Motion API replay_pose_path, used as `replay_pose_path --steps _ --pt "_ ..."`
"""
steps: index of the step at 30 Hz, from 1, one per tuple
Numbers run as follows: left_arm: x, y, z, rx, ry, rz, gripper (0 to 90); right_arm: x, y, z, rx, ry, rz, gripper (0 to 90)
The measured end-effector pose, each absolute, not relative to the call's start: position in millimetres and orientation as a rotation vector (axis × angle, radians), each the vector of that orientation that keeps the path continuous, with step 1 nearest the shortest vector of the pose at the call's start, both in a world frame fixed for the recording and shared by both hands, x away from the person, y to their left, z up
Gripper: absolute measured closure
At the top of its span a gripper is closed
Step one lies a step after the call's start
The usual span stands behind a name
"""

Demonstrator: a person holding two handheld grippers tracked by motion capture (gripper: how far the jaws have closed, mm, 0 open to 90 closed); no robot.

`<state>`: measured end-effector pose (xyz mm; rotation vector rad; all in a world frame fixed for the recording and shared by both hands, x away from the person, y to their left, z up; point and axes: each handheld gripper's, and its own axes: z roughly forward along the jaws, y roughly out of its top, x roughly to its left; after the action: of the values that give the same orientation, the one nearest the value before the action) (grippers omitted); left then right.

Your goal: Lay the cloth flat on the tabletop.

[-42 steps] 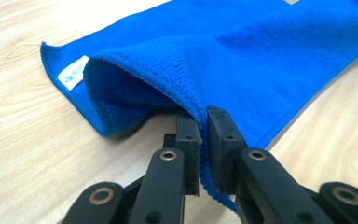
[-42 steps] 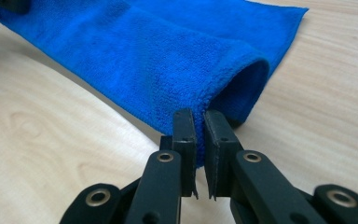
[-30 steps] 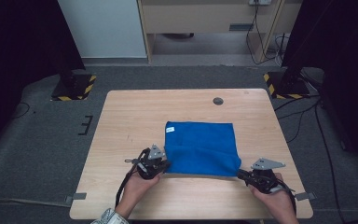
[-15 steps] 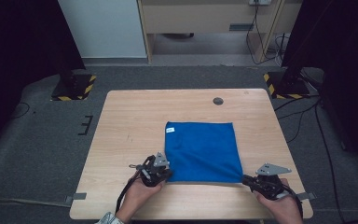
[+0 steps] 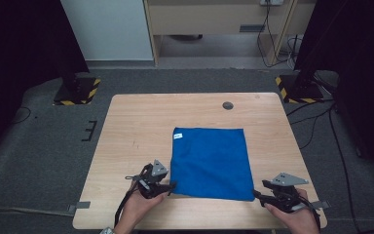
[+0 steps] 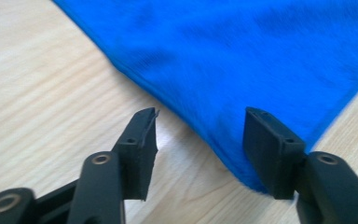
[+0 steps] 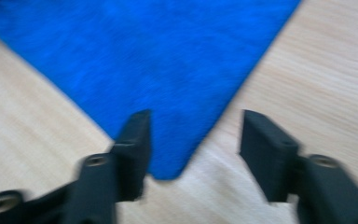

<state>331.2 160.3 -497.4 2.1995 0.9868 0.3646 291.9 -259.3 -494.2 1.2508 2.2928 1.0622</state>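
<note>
Both jaws just opened; blue cloth [image 5: 210, 163] lies released, right gripper view blurred.

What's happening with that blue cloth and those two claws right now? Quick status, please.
Left gripper and right gripper: jaws just opened, pads off the fabric. Blue cloth lies flat on the wooden table, near corners between the jaws. Nothing in the way.

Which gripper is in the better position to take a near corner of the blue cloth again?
Left, probably. The left gripper, its jaws just opened, has the blue cloth edge between them. The right gripper, also just opened, has the cloth corner only beside one jaw, mostly bare table between.
</note>
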Motion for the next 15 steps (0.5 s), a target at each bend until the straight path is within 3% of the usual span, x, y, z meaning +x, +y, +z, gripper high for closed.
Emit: replay_pose_path --steps 4,15 --pt "333.5 164.5 -494.7 2.155 1.000 0.408 31.9 300.0 -256.8 -499.7 1.245 2.268 1.014 30.9" --pt "345.8 147.5 -519.6 2.302 0.964 0.399 31.2 324.7 -242.5 -525.0 1.206 2.328 0.849 23.5"
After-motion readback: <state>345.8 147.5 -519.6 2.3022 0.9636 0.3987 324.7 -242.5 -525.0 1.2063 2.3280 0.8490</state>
